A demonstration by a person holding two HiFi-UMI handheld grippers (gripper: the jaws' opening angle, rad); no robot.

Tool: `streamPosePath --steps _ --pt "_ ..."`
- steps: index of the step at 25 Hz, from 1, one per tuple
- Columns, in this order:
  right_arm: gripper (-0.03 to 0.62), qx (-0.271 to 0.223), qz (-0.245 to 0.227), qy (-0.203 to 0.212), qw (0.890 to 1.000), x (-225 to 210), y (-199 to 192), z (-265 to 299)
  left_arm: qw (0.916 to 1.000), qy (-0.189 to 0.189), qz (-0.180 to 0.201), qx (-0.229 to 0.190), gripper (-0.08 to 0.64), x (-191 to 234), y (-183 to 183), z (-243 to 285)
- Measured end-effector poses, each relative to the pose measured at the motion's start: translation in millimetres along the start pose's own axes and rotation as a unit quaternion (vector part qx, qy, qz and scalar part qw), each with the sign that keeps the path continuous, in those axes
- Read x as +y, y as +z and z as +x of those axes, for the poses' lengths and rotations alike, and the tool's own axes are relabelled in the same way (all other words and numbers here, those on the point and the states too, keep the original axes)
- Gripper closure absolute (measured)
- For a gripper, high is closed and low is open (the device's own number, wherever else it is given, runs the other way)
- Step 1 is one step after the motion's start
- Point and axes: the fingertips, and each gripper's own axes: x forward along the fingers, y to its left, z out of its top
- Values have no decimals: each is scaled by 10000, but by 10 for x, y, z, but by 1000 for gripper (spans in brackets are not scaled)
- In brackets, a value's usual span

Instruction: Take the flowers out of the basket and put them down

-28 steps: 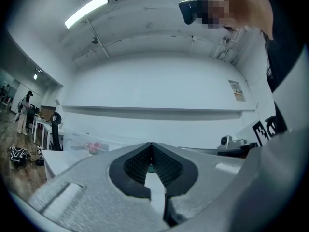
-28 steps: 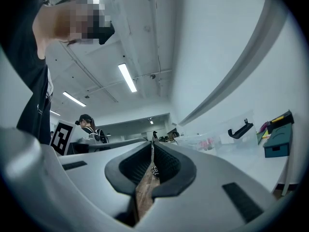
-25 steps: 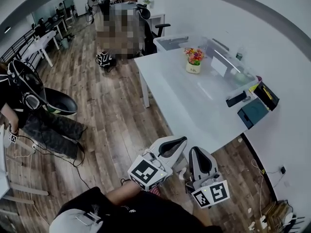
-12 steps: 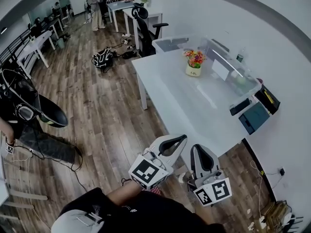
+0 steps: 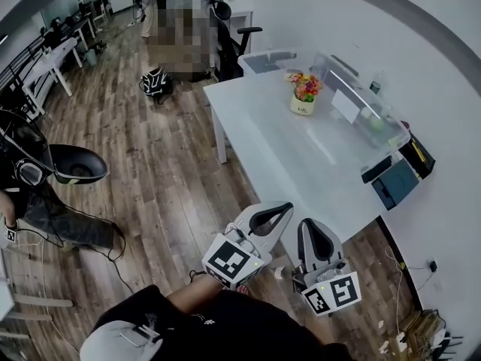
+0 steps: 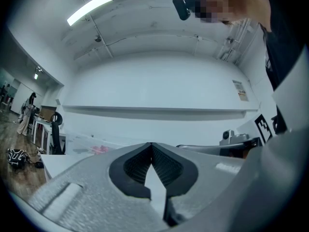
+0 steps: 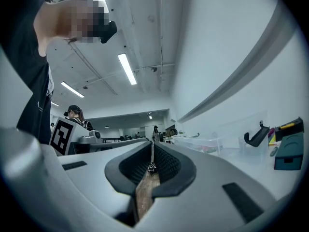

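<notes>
White bench [image 5: 301, 153] runs along the wall, wood floor [image 5: 150, 164] to its left in the head view.

- Flowers [image 5: 304, 86]: pink, orange and yellow bunch, upright in a small cream basket [image 5: 302, 107] at the far end of the bench. Not taken out yet. Nothing touching them.
- Just beyond the basket: clear plastic bin [image 5: 364, 96] against the wall, white card [image 5: 346, 105] leaning in front of it.
- Near end of the bench, wall side: flat black object [image 5: 376, 169] and a teal box [image 5: 396, 184], just beside each other.
- Left hand-held gripper [image 5: 285, 207]: jaws together, nothing between them. Held off the near edge of the bench, over the floor, aimed towards the bench. Its own view [image 6: 151, 146] shows ribbed pads meeting at the tip and the flowers as a faint pink blur [image 6: 99, 150] far back on the benchtop.
- Right hand-held gripper [image 5: 310, 224]: jaws together, empty, just beside the left one, at the bench's near edge. Its own view [image 7: 152, 146] shows pads closed with only floor visible through the slit below.
- Both are well apart from the basket.
- Background: black office chair [image 5: 229, 36] past the far end of the bench, black bag [image 5: 154, 85] on the floor, 1 person [image 5: 30, 194] at the left edge of the head view.
</notes>
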Motion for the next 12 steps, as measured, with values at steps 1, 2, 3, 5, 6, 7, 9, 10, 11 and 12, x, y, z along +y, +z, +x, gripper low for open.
streamPosePath --steps 1,2,3,5,6,7,9,10,11,12 --pt "580 7 -15 -16 10000 -3 1 31 10000 -21 4 -15 568 26 9 9" --pt "580 10 -33 -31 10000 -8 4 64 10000 -39 1 -31 568 56 18 19" --pt "580 8 -51 -45 10000 -15 8 100 10000 -52 -14 -47 568 89 26 31" --pt "580 -2 -81 -67 9999 -29 16 178 9999 -65 -72 -74 568 163 39 54" --pt "580 -6 -88 -73 9999 -34 15 220 9999 -74 -72 -75 568 203 41 61" --pt "580 -8 -90 -79 9999 -33 11 262 9999 -86 -44 -66 568 242 39 62" --pt "580 -7 -76 -87 9999 -18 -8 348 9999 -98 -18 -47 568 323 30 43" --pt "580 -9 -59 -87 9999 -3 -18 397 9999 -94 -41 -48 568 368 29 27" --pt "580 -12 -44 -81 10000 16 -26 450 9999 -86 -67 -49 568 417 30 7" --pt "580 -11 -36 -68 10000 40 -34 508 9999 -78 -67 -45 568 471 33 -14"
